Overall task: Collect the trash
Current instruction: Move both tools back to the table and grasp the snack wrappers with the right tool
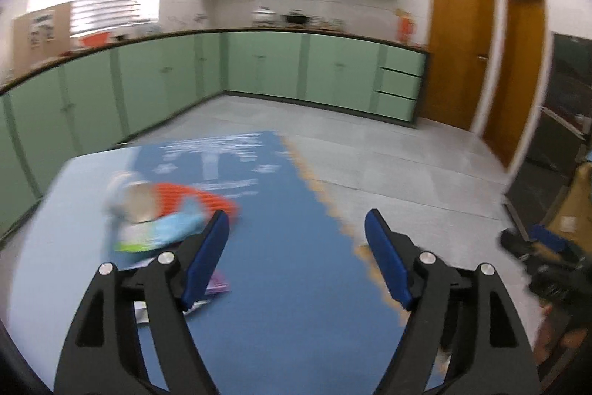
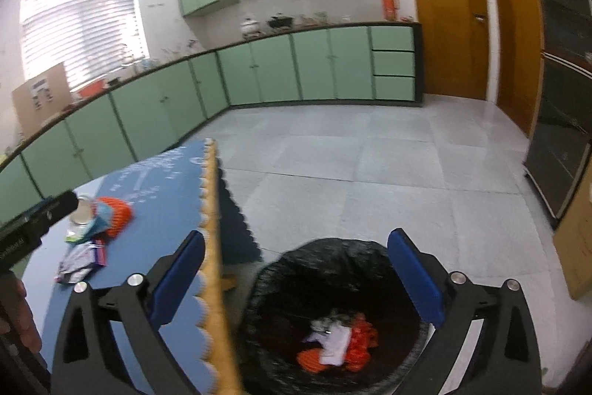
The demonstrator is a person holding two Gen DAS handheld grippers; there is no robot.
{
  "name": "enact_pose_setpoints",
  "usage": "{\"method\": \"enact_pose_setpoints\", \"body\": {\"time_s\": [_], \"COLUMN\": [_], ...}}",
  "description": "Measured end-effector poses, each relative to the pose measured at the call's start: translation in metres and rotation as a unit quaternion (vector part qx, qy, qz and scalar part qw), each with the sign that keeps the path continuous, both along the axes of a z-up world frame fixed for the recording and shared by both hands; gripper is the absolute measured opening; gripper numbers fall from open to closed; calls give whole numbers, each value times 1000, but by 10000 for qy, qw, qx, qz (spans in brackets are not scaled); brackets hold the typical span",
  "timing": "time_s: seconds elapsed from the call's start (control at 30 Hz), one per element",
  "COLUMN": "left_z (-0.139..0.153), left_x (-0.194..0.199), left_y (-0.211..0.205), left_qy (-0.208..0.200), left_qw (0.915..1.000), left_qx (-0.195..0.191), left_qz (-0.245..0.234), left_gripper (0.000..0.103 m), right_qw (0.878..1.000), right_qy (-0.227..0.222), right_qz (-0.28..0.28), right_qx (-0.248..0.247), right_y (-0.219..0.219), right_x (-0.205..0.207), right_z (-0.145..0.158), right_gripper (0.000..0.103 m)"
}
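My left gripper (image 1: 296, 221) is open and holds nothing, above the blue tablecloth (image 1: 288, 265). To its left lies a blurred trash pile (image 1: 162, 213): an orange net, a clear cup and a light blue wrapper, with a purple wrapper (image 1: 219, 284) closer in. My right gripper (image 2: 296, 239) is open and holds nothing, over a bin with a black liner (image 2: 292, 269) beside the table. Orange and white trash (image 2: 336, 343) lies in the bin. The right wrist view also shows the trash pile (image 2: 103, 213) and crumpled wrappers (image 2: 79, 261) on the table.
The table's scalloped cloth edge (image 2: 212, 228) runs between the bin and the table top. Green cabinets (image 2: 259, 73) line the far walls, wooden doors (image 2: 451, 13) stand at the right, and a grey tile floor (image 2: 370, 165) lies between. A hand (image 2: 14, 313) shows at the left edge.
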State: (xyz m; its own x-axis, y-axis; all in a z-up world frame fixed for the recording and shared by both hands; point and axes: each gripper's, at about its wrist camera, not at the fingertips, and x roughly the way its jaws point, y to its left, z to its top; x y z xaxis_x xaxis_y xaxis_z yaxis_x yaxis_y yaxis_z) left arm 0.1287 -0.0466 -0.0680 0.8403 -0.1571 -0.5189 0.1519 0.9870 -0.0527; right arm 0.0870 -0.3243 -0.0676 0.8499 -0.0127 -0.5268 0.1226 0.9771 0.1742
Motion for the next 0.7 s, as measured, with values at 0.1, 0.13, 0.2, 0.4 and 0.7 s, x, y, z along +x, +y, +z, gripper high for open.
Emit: {"method": "enact_pose_setpoints", "body": {"time_s": [0.1, 0.13, 0.2, 0.4, 0.7], "left_z": [0, 1, -2, -8, -13], "left_x": [-8, -10, -17, -26, -34], "left_y": [40, 51, 79, 136, 178], "left_qy": [-46, -57, -75, 73, 101], "left_qw": [9985, 9977, 9941, 9856, 9814], "left_qx": [185, 239, 408, 477, 397], "left_qz": [505, 626, 999, 1621, 1878], "left_gripper": [74, 74, 74, 74, 74], "right_qw": [9997, 9995, 9987, 9918, 9750], "right_qy": [-52, -51, -34, 11, 257], "right_qz": [244, 314, 500, 1278, 2199], "right_qx": [52, 68, 95, 53, -205], "right_y": [25, 31, 49, 130, 232], "right_x": [7, 9, 16, 40, 69], "right_z": [1, 0, -2, -10, -29], "right_gripper": [97, 97, 97, 97, 92]}}
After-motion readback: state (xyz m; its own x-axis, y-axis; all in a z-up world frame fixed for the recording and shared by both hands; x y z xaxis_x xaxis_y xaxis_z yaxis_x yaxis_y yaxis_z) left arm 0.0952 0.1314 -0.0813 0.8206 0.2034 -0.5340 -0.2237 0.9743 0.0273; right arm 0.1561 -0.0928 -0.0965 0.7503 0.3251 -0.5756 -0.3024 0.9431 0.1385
